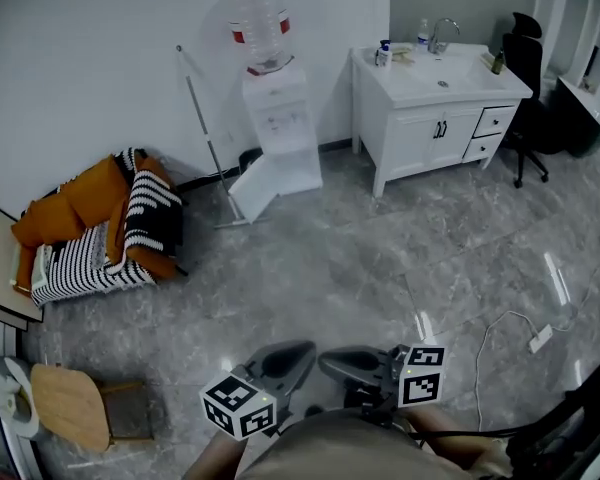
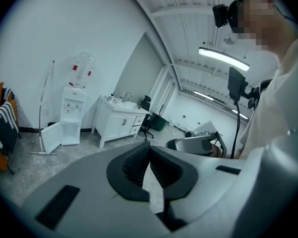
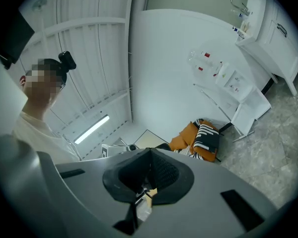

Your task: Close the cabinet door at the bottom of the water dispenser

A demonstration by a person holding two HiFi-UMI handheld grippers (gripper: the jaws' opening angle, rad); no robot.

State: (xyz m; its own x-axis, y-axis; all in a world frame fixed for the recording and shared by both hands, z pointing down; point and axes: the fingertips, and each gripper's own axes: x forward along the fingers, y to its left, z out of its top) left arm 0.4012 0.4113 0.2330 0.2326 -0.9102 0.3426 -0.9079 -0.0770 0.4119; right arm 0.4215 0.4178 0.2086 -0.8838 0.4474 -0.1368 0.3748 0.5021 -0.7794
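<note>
Holding left gripper (image 1: 283,360) and right gripper (image 1: 348,366) low by the body, jaws of each pressed together on nothing; facing the door (image 1: 252,190) well off ahead and slightly left, swung out leftward from the dispenser (image 1: 278,133) base; favouring the left gripper as marginally nearer

The grey right gripper (image 3: 150,151) has its dark ribbed jaws pressed together with nothing between them. Beyond it, the white water dispenser (image 3: 232,81) has its white bottom cabinet door (image 3: 252,109) swung open, near orange and striped cushions (image 3: 201,138).
</note>
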